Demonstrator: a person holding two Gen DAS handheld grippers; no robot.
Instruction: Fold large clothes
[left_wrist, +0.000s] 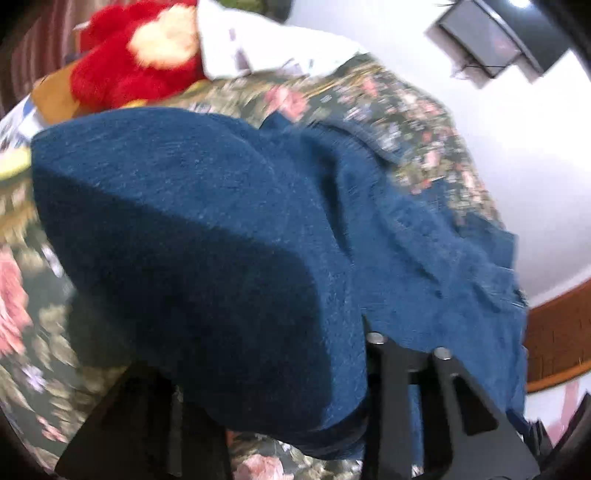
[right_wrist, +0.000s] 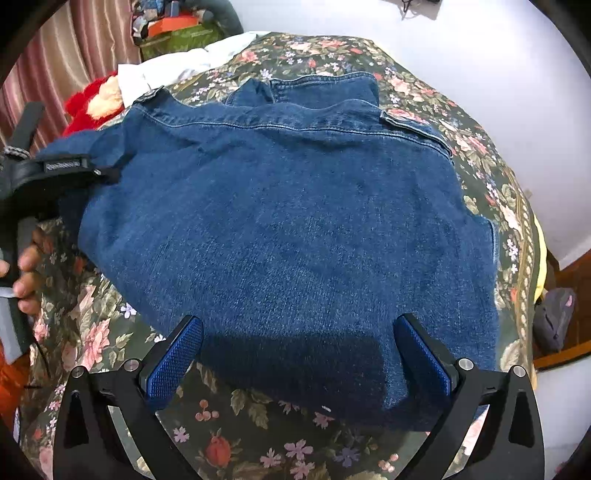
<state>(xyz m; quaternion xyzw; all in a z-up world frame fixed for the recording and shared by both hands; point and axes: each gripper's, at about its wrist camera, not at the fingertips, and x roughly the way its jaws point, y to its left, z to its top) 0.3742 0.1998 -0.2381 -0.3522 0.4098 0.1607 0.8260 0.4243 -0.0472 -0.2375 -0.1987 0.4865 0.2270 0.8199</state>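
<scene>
A blue denim jacket (right_wrist: 295, 229) lies back up on the flowered bedspread (right_wrist: 236, 443). My right gripper (right_wrist: 299, 354) is open, its blue pads (right_wrist: 173, 362) apart just above the jacket's near hem, holding nothing. My left gripper (right_wrist: 103, 171) comes in from the left in the right wrist view and is shut on the jacket's left sleeve. In the left wrist view the denim (left_wrist: 207, 229) drapes over the fingers and hides the fingertips.
A red plush toy (left_wrist: 125, 62) and white cloth (right_wrist: 177, 66) lie at the bed's far left. Boxes (right_wrist: 177, 33) stand by the curtain. A white wall is behind; a dark bag (right_wrist: 554, 317) sits on the floor at right.
</scene>
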